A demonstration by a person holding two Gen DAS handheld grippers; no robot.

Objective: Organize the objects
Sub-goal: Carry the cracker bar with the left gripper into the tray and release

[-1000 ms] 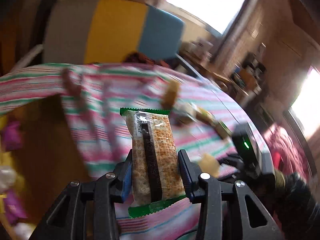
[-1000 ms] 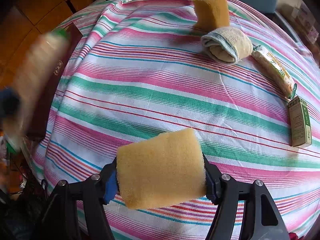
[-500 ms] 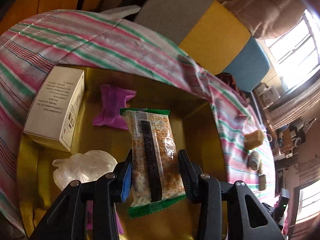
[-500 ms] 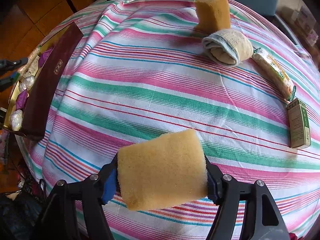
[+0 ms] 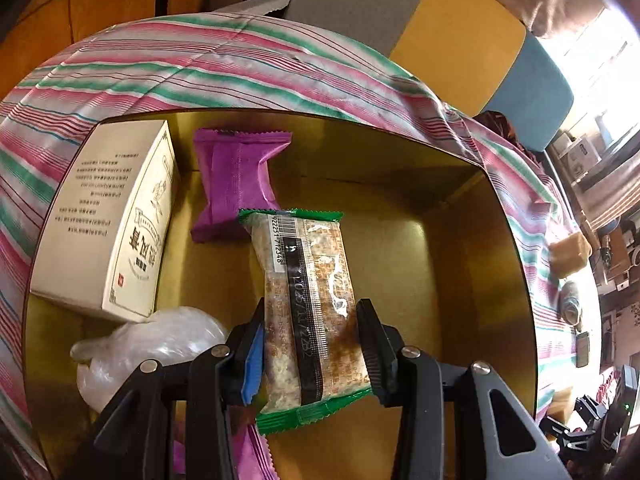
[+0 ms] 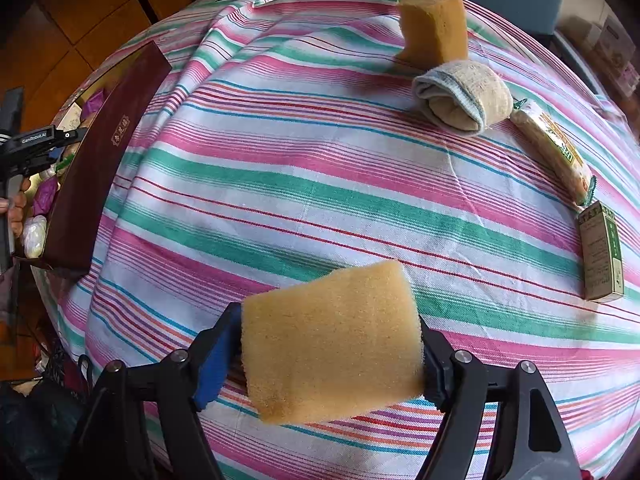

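My left gripper (image 5: 310, 320) is shut on a green-edged cracker packet (image 5: 310, 304) and holds it over the inside of a gold-lined box (image 5: 460, 280). In the box lie a white carton (image 5: 108, 216), a purple wrapper (image 5: 236, 184) and a clear plastic bag (image 5: 152, 344). My right gripper (image 6: 330, 344) is shut on a yellow sponge (image 6: 332, 340) above the striped tablecloth (image 6: 320, 184). The box shows at the table's left edge in the right wrist view (image 6: 96, 160), with the left gripper (image 6: 40, 144) over it.
On the cloth at the far right lie a second sponge (image 6: 434, 28), a rolled towel (image 6: 464, 96), another cracker packet (image 6: 552, 152) and a small green-and-white carton (image 6: 602, 252). A grey, yellow and blue chair back (image 5: 440, 32) stands behind the table.
My left gripper has swung from above the tablecloth to over the box and come lower into it with the packet. My right gripper holds the sponge nearly still.
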